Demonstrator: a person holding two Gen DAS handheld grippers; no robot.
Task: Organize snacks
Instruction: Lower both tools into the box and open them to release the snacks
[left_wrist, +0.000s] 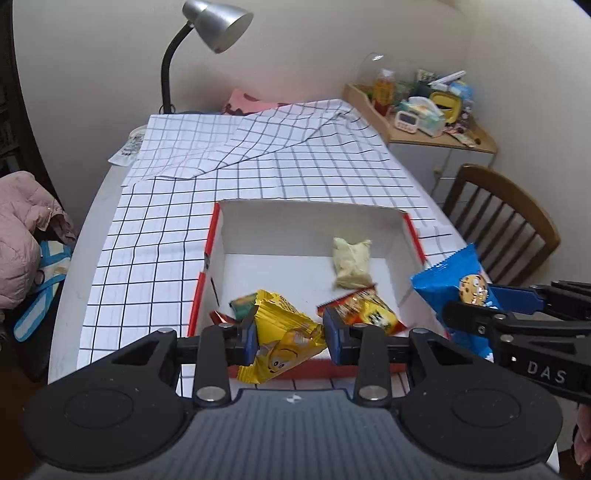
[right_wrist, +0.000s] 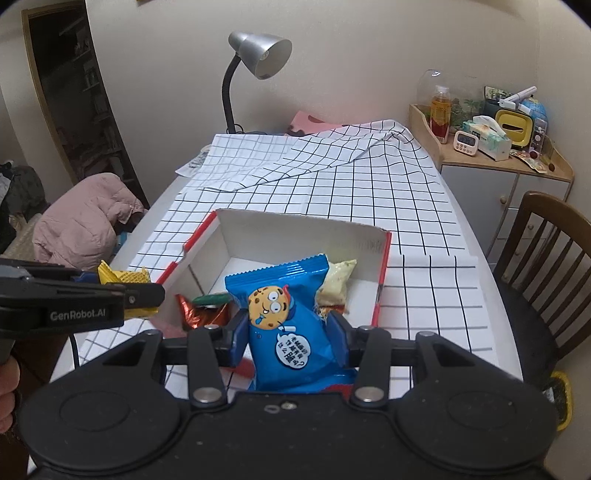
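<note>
**A:** Blue foil first: the right hand-held gripper (right_wrist: 288, 332) is clamped on the blue cookie packet (right_wrist: 291, 314), which stands upright between its pads, above the near edge of the box (right_wrist: 295, 229). Where's yours?

**B:** The left hand-held gripper (left_wrist: 290, 332) is pinching the yellow snack packet (left_wrist: 284, 332), crumpled between the pads, just over the near wall of the box. Ahead of it, inside, lie a red-and-yellow packet (left_wrist: 364, 308), a pale cream packet (left_wrist: 351, 264) further off and a green-and-orange one (left_wrist: 243, 304) just to its left.

**A:** I'd say both are about to be dropped in. Carry each past the near wall before letting go, or a packet may land on the rim and slide onto the tabletop (right_wrist: 424, 206).

**B:** Agreed. My guess is the bare floor beyond my pads, left of the cream packet, suits the yellow one. Keep yours to the right so our hand-held grippers stay apart.

**A:** Lower first, then open; crinkly foil probably clings to a pad.
</note>
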